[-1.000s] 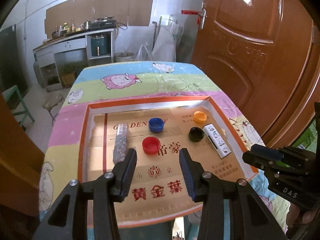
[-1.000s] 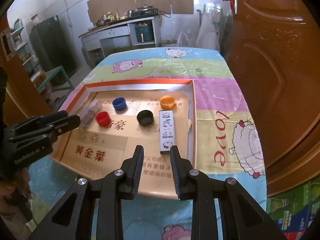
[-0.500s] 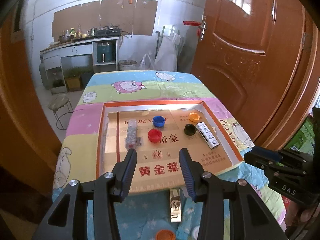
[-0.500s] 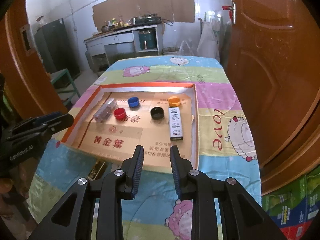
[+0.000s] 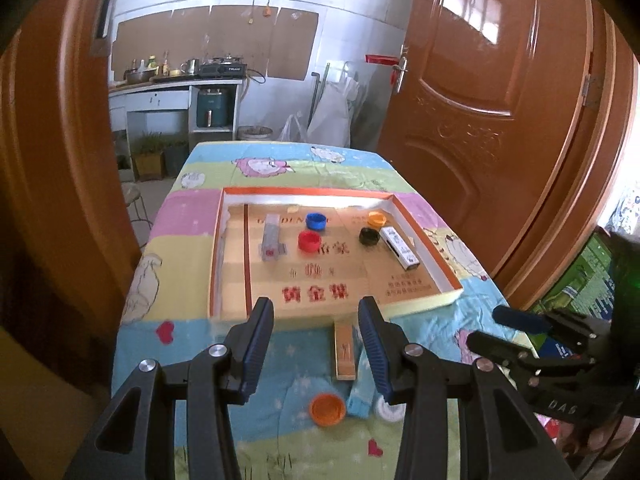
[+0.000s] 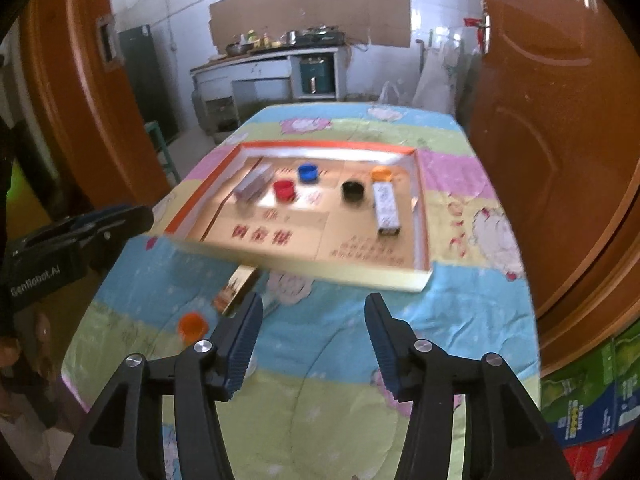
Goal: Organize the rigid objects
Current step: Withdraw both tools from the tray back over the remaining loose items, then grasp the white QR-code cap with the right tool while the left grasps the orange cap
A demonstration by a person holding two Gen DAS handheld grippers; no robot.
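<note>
Both tools hang over the near end of the desk (image 5: 144,264), which is covered in a cartoon-print cloth, neither touching anything. Left tool (image 5: 316,344): jaws apart, nothing between the pads, only cloth and loose items seen past them. Right tool (image 6: 314,344): jaws have just been opening, now standing wide with nothing between them. A shallow orange-rimmed cardboard tray (image 5: 424,240) sits mid-desk at 12 o'clock from both tools. Inside it: a clear box (image 5: 272,236) toward the tray's 9 o'clock side, a red cap (image 5: 309,241) just right of it, a blue cap (image 5: 316,221) at the red cap's 12 to 1 o'clock, a black cap (image 5: 369,235) toward 3 o'clock, an orange cap (image 5: 376,218) right behind the black one, and a white carton (image 5: 400,247) lying flat just beside the black cap, along the tray's right wall. Outside the tray on the near cloth: a tan flat box (image 5: 345,348) touching or just off the tray's near edge, a second orange cap (image 5: 327,409) at the tan box's 6 o'clock, then a light blue item (image 5: 360,394) and a white round thing (image 5: 390,410) partly hidden behind the left tool's right finger. Right-wrist view is blurred; the loose orange cap (image 6: 193,325) sits at 10 o'clock from the right tool.
</note>
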